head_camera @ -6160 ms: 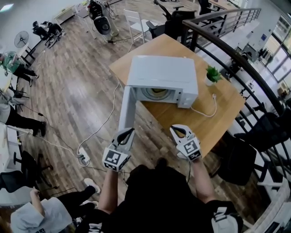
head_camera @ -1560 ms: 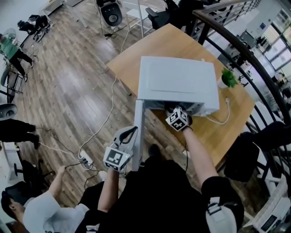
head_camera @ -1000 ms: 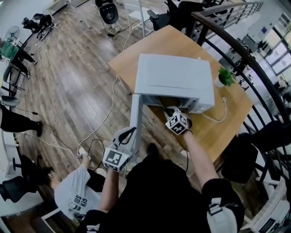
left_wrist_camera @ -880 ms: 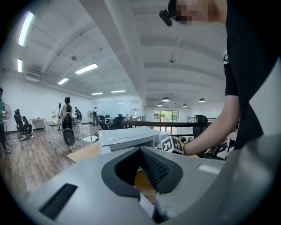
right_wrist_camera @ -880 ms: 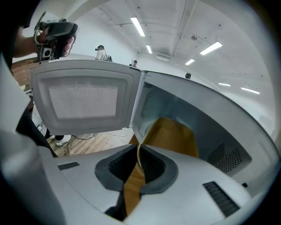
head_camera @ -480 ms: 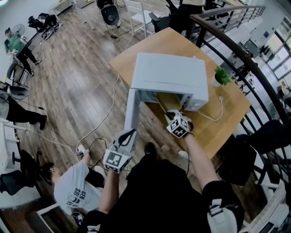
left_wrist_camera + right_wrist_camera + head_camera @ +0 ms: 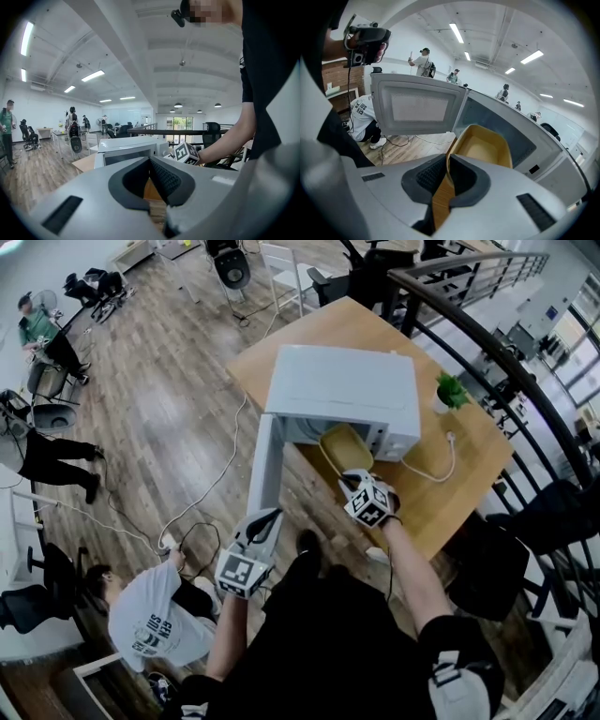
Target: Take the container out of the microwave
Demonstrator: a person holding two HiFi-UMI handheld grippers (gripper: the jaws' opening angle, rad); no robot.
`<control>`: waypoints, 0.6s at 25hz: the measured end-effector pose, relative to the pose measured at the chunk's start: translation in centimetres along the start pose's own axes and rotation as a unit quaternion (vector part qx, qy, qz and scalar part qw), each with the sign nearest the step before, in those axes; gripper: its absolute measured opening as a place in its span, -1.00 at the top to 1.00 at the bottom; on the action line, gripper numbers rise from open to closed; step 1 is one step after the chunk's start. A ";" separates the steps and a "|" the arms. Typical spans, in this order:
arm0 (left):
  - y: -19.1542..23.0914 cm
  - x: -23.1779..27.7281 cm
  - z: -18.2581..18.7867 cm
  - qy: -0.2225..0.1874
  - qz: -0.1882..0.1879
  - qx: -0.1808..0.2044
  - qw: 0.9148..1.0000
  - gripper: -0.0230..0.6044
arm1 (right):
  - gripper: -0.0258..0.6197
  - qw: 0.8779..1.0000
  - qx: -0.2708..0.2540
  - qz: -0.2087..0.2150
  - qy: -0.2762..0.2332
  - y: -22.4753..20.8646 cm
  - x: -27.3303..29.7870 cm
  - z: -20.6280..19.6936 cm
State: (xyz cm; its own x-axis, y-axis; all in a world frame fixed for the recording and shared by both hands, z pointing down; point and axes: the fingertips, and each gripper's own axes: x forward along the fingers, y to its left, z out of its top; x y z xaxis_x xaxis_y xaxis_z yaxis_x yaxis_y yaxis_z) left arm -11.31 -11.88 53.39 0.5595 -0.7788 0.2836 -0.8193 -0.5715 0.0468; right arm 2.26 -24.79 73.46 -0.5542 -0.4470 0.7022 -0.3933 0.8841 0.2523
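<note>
The white microwave (image 7: 342, 390) stands on the wooden table (image 7: 469, 479) with its door (image 7: 261, 465) swung open to the left. My right gripper (image 7: 354, 478) is shut on the near rim of the yellow container (image 7: 345, 447), which is mostly outside the cavity, in front of the opening. In the right gripper view the container (image 7: 483, 147) tilts up between the pads, with the open door (image 7: 417, 107) to its left. My left gripper (image 7: 266, 519) hangs by the door's lower edge, shut and holding nothing. The left gripper view shows its tips (image 7: 150, 161) meeting and the microwave (image 7: 131, 146) beyond.
A small potted plant (image 7: 448, 390) and the microwave's white cable (image 7: 433, 468) lie on the table at the right. A dark railing (image 7: 487, 357) curves behind the table. A person (image 7: 150, 615) crouches on the floor at lower left beside trailing cords (image 7: 202, 512).
My right gripper has drawn back towards me, bringing the yellow container out of the microwave cavity into view. The left gripper has also drawn back a little.
</note>
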 end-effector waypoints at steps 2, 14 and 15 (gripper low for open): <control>-0.6 -0.3 -0.2 0.000 0.000 0.001 1.000 0.92 | 0.84 1.000 0.000 0.004 -0.001 0.7 -0.7 -0.3; -4.5 -0.4 -0.2 -0.027 -0.007 0.023 0.999 0.92 | 0.84 1.000 0.000 0.027 0.004 3.3 -5.6 -2.5; -4.9 -0.4 -0.3 -0.025 -0.008 0.021 0.999 0.92 | 0.85 1.000 -0.002 0.027 0.004 3.5 -5.9 -2.7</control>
State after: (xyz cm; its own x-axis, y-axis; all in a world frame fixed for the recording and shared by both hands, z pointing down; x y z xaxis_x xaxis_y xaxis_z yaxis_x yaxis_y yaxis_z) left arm -7.57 -8.73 53.37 0.5780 -0.7813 0.2354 -0.8052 -0.5929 0.0094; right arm 6.13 -18.72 71.94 -0.5693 -0.3975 0.7197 -0.3594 0.9076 0.2169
